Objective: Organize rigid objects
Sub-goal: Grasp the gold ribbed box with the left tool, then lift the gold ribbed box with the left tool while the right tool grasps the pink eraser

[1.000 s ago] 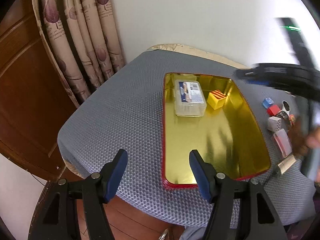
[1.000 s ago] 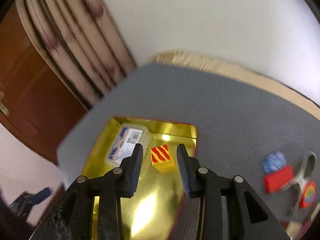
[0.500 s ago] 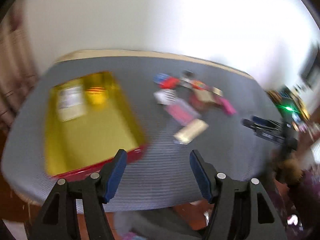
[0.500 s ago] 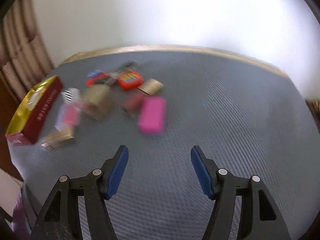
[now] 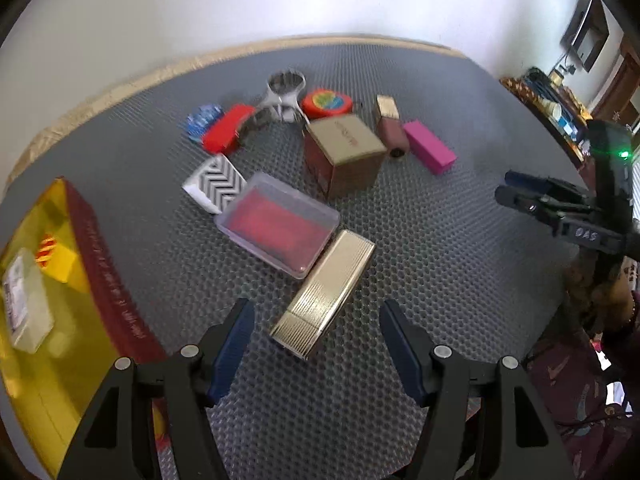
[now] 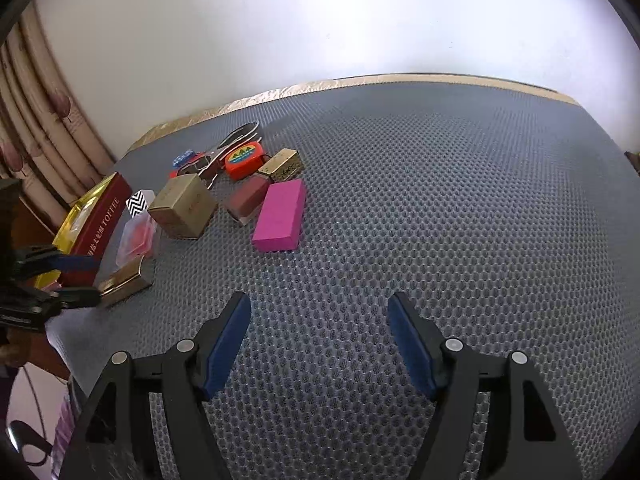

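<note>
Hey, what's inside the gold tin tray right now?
In the gold tin tray lie a clear plastic box and a yellow block with red stripes. The tray's near end runs out of frame, unseen.

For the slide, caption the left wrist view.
Open left gripper hovers over a ribbed gold case, beside the gold-lined tin and scattered small items.

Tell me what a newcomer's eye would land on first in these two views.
Probably the clutter of small boxes on the grey mat: a bright pink box at its right edge, a brown-and-gold carton in the middle, and a clear case with red contents touching a ribbed gold case nearest the open left hand-held gripper. Next, the shiny gold-lined toffee tin on the left, already holding a yellow block and a clear labelled box.
</note>
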The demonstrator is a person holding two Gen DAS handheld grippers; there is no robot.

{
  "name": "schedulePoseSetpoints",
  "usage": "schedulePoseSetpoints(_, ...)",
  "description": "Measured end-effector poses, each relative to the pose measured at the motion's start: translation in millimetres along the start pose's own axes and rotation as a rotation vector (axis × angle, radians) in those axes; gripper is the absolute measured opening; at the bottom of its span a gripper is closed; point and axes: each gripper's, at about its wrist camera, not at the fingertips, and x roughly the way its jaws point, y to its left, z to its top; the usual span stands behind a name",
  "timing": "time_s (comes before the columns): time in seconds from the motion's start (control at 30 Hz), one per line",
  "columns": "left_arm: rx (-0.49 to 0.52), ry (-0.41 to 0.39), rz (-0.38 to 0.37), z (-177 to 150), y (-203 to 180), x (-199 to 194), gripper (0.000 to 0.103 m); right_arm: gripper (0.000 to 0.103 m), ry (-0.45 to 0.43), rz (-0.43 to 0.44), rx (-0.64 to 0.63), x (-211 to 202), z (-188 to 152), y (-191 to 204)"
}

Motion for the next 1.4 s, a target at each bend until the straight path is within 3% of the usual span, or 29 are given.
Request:
schedulePoseSetpoints(0.3, 0.033, 0.047, 0.043, 4, 1, 29, 0.066, 0.072, 0.014, 0.045, 0.071, 3, 1, -13)
schedulePoseSetpoints(0.33, 0.034, 0.033, 0.049, 4, -1, 29, 0.062, 0.072, 0.013, 0.045, 0.072, 2, 1, -13)
schedulePoseSetpoints(0.4, 0.041, 0.023, 0.042, 4, -4, 28, 0.036, 0.074, 0.012, 0.044, 0.069, 0, 0, -14)
schedulePoseSetpoints(0.47, 0.040, 0.023, 0.033, 3, -7, 27, 0.030, 0.075, 0.012, 0.041, 0.066, 1, 0, -13)
schedulePoseSetpoints(0.57, 0.013, 0.004, 0.046, -1, -10, 27, 0.029, 0.075, 0.015, 0.041, 0.062, 3, 1, -12)
schedulePoseSetpoints(0.73, -0.117, -0.033, 0.023, -21, -9, 16, 0.029, 0.075, 0.030, 0.034, 0.041, 5, 6, -5)
schedulePoseSetpoints(1.0, -0.241, -0.086, 0.001, -47, -10, -10, 0.029, 0.074, 0.039, 0.041, -0.079, 27, 38, 24)
schedulePoseSetpoints(1.27, -0.229, -0.097, 0.007, -50, -18, -15, 0.030, 0.051, 0.091, 0.011, -0.111, 62, 56, 35)
schedulePoseSetpoints(1.4, -0.220, -0.087, 0.008, -51, -19, -15, 0.030, 0.045, 0.106, -0.039, -0.156, 72, 63, 41)
